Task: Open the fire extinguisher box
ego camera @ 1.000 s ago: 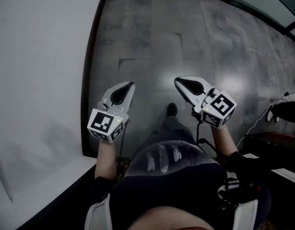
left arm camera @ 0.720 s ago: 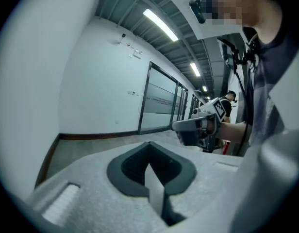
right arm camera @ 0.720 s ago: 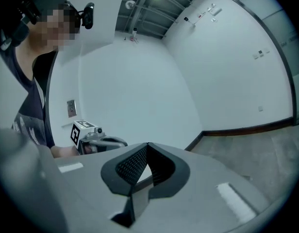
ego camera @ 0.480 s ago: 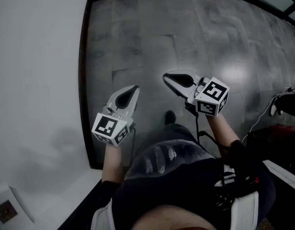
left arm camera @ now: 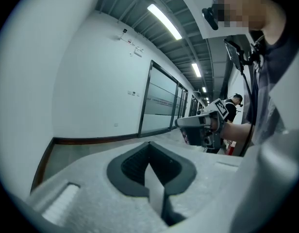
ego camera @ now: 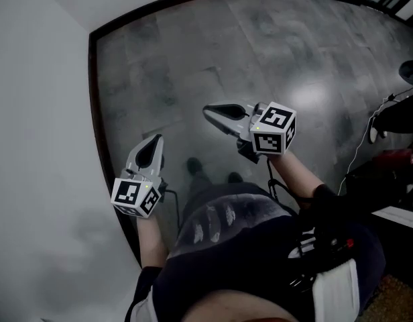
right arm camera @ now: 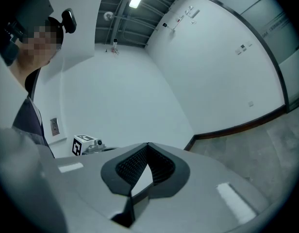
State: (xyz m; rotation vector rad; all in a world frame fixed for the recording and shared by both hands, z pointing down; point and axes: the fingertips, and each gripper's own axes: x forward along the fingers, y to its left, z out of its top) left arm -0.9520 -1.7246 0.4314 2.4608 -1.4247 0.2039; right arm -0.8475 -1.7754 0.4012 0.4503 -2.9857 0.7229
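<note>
No fire extinguisher box shows in any view. In the head view my left gripper (ego camera: 153, 146) hangs over the grey floor close to the white wall, jaws shut and empty. My right gripper (ego camera: 211, 111) is further right and higher in that view, pointing left, also shut with nothing held. The left gripper view looks past its closed jaws (left arm camera: 149, 145) down a corridor, with the right gripper (left arm camera: 202, 125) at the right. In the right gripper view the closed jaws (right arm camera: 148, 148) face a white wall corner, with the left gripper's marker cube (right arm camera: 83, 144) at the left.
A white wall (ego camera: 39, 113) with a dark skirting board (ego camera: 94, 92) runs along the left of the tiled floor (ego camera: 193, 52). A glass partition (left arm camera: 161, 101) lines the corridor, where another person (left arm camera: 234, 107) stands far off. Dark and red gear with a cable (ego camera: 394, 139) lies at the right. A small wall plate (right arm camera: 54, 126) is on the wall.
The view has swung so the wall corner now sits further left and the floor fills more of the picture. Both grippers have shifted left, and the right one has rolled and now points left.
</note>
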